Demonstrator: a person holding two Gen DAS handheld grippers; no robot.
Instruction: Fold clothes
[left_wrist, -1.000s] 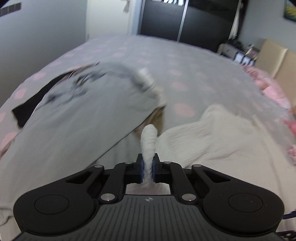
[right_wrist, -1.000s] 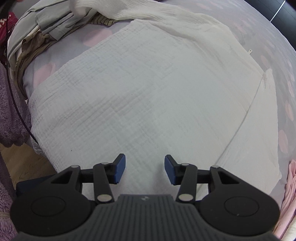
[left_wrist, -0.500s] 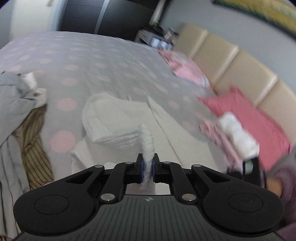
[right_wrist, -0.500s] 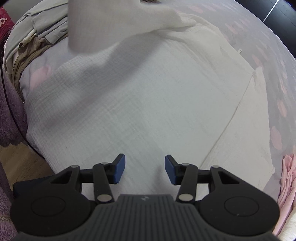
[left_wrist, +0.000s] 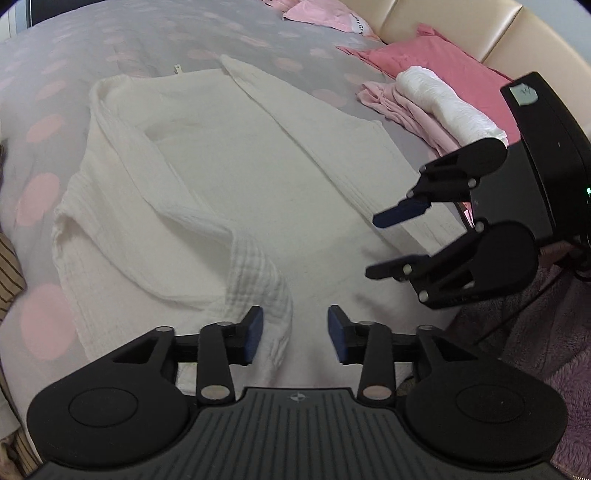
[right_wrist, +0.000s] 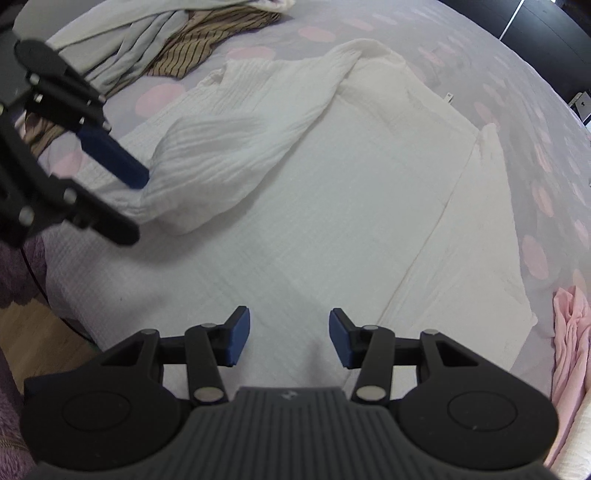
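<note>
A white crinkled garment (left_wrist: 236, 177) lies spread on the polka-dot bedspread (left_wrist: 110, 40). One sleeve (left_wrist: 255, 273) is folded across its body, its cuff lying just in front of my left gripper (left_wrist: 295, 334), which stands open and holds nothing. In the right wrist view the same garment (right_wrist: 332, 206) fills the middle, with the folded sleeve (right_wrist: 229, 155) at upper left. My right gripper (right_wrist: 289, 338) hovers open over the garment's near hem. Each gripper shows in the other's view: the right gripper (left_wrist: 391, 240) and the left gripper (right_wrist: 122, 199).
A pile of grey and striped clothes (right_wrist: 177, 48) lies at the far left of the bed. Pink clothes and a rolled white towel (left_wrist: 443, 99) sit by the pink pillow (left_wrist: 436, 62) and beige headboard (left_wrist: 498, 26). A purple fleece (left_wrist: 535, 332) hangs at the bed's edge.
My left gripper carried the sleeve across the garment, then opened and dropped it; the sleeve now lies folded over the body. The right gripper stayed open above the near hem.
</note>
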